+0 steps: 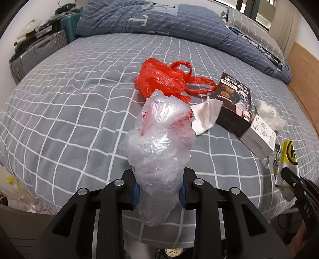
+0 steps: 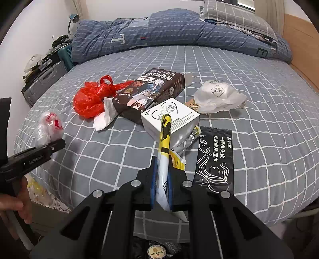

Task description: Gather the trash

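Note:
My left gripper (image 1: 159, 191) is shut on a crumpled clear plastic bag (image 1: 159, 143), lifted above the grey checked bed (image 1: 69, 111); it also shows at the left of the right wrist view as the clear plastic bag (image 2: 50, 125). My right gripper (image 2: 161, 179) is shut on a yellow and white wrapper (image 2: 165, 143), seen edge-on; the same wrapper (image 1: 287, 157) appears at the right edge of the left wrist view. On the bed lie a red plastic bag (image 2: 91, 97), a white tissue (image 2: 105, 115), a dark printed box (image 2: 147, 93), a white earphone box (image 2: 171, 119), a black wipe sachet (image 2: 215, 161) and a white bag (image 2: 217, 95).
A folded blue quilt (image 2: 159, 31) and pillows (image 2: 235, 18) lie across the far end of the bed. A grey suitcase (image 1: 37, 53) with clutter on top stands at the far left. Wooden panelling (image 1: 305, 75) borders the right side. A hand (image 2: 18, 205) holds the left tool.

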The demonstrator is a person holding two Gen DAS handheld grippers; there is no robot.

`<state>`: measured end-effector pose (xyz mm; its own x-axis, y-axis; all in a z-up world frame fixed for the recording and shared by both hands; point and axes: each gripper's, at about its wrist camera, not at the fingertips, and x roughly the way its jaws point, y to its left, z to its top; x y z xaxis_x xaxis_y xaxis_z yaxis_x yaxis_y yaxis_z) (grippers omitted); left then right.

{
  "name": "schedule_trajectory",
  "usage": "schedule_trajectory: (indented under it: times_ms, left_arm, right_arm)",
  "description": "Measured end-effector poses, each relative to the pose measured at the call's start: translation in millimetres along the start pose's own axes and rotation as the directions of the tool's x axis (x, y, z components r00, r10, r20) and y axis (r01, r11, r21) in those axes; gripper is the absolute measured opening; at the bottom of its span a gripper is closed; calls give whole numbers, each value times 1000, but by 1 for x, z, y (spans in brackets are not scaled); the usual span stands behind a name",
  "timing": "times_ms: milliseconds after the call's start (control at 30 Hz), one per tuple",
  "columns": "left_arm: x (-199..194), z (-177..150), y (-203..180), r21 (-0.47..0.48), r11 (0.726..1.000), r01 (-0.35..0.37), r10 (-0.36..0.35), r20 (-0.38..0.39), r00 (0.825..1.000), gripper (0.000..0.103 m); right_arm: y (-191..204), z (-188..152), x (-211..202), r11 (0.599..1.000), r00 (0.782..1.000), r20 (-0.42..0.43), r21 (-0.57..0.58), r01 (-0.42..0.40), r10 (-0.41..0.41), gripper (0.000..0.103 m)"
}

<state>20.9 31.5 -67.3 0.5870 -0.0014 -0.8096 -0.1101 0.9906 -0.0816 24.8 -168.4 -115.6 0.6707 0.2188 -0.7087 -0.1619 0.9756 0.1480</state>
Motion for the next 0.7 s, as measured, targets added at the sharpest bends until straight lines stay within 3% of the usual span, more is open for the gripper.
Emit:
schedule_trajectory:
  times_ms: [700]
  left_arm:
    - [-26, -37, -19, 19, 1000, -3, 3, 9, 1000, 29]
  right_arm:
    - [-3, -25, -24, 999, 999, 0, -14, 45, -45, 9]
